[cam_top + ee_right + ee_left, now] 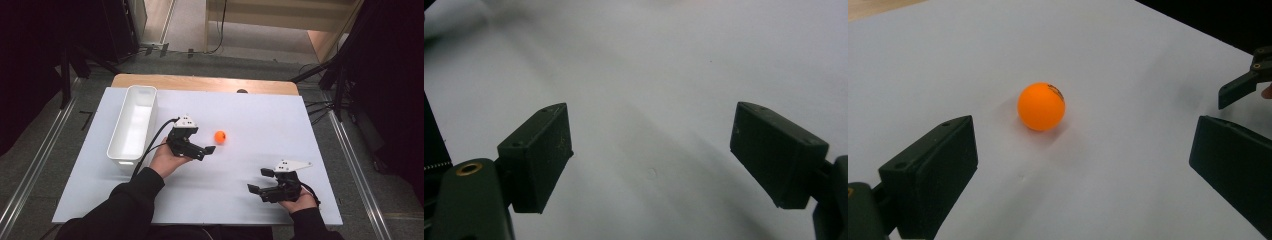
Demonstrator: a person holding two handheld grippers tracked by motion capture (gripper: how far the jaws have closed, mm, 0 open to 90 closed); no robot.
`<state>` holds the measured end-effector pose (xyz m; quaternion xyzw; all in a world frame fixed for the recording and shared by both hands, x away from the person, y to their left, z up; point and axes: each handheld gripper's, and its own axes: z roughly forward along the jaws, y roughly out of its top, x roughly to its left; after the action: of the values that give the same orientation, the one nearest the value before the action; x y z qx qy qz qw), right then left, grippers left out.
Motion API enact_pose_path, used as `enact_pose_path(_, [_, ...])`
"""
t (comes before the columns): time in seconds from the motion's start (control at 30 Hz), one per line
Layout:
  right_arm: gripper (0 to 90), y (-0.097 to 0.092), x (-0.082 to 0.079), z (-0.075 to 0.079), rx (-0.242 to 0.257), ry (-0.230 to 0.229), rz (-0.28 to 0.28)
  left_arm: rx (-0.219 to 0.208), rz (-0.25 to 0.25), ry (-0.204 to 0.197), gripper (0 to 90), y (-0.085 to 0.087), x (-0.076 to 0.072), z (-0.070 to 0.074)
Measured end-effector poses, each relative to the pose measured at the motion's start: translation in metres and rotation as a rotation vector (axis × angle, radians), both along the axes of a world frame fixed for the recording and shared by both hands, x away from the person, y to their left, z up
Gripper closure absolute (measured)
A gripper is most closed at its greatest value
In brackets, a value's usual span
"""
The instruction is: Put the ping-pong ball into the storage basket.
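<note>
While left gripper (pixel 200 141) gapes, orange ball (pixel 220 136) just beyond, untouched

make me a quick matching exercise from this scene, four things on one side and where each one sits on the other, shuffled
Things:
1. orange ball
2. white bin
3. left gripper
4. right gripper

Places:
A. near the table's front right, jaws open over bare white surface
B. along the table's left side, long and narrow
C. on the white surface near the middle, ahead of a pair of open jaws
D. just left of the ball, jaws open and pointed toward it

Pairs: 1-C, 2-B, 3-D, 4-A
</note>
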<state>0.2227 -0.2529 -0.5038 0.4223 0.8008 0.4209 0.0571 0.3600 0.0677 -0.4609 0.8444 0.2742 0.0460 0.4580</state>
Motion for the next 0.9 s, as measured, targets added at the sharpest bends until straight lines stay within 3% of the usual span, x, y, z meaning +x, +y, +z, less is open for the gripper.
enact_pose_path(0.43, [15.4, 0.000, 0.000, 0.000, -0.003, -0.001, 0.000, 0.002, 0.003, 0.010, 0.0, -0.009, 0.008, -0.002])
enact_pose_path(0.9, [15.4, 0.000, 0.000, 0.000, -0.004, -0.005, 0.000, 0.021, 0.011, -0.014, 0.0, -0.019, 0.016, -0.003])
